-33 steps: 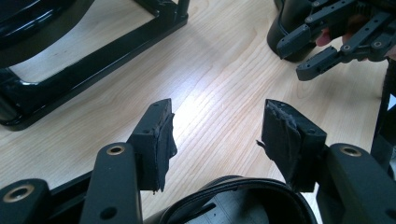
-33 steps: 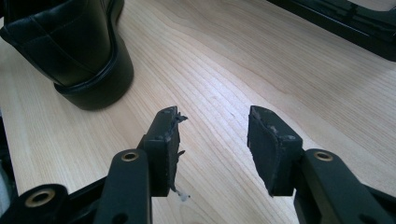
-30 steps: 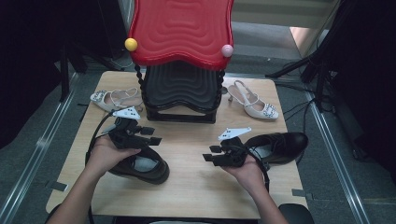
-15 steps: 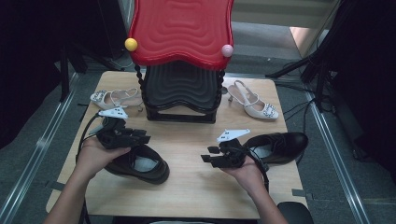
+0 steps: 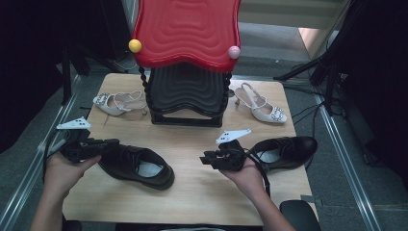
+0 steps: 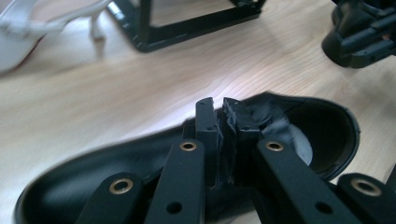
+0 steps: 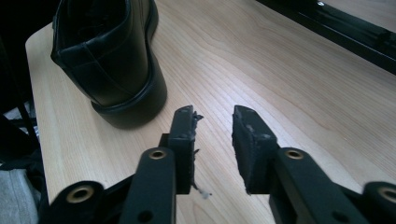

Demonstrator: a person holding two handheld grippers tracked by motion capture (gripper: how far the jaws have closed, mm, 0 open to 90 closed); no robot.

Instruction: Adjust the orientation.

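A black leather shoe (image 5: 144, 168) lies at the front left of the wooden table (image 5: 192, 202), heel toward the middle. My left gripper (image 5: 113, 143) reaches over its toe half. Its jaws have just been closing, and the left gripper (image 6: 222, 109) now stands pinched on the black shoe (image 6: 317, 135) at the upper, in front of the opening. A second black shoe (image 5: 288, 149) lies at the front right. My right gripper (image 5: 206, 159) is just left of it. Its jaws have just been closing. The right gripper (image 7: 212, 116) is half apart over bare wood, that shoe's heel (image 7: 112, 56) to one side.
A red-topped stand (image 5: 187, 33) on a black base (image 5: 187, 89) fills the table's back middle; its frame (image 6: 187, 23) lies ahead of the left gripper. One white sandal (image 5: 115, 102) lies back left, another (image 5: 262, 106) back right. The table's edge runs close behind the right shoe.
My left gripper drew back leftward from over the shoe's opening to its toe half, and its jaws came together. The right gripper's jaws narrowed while that hand stayed put.
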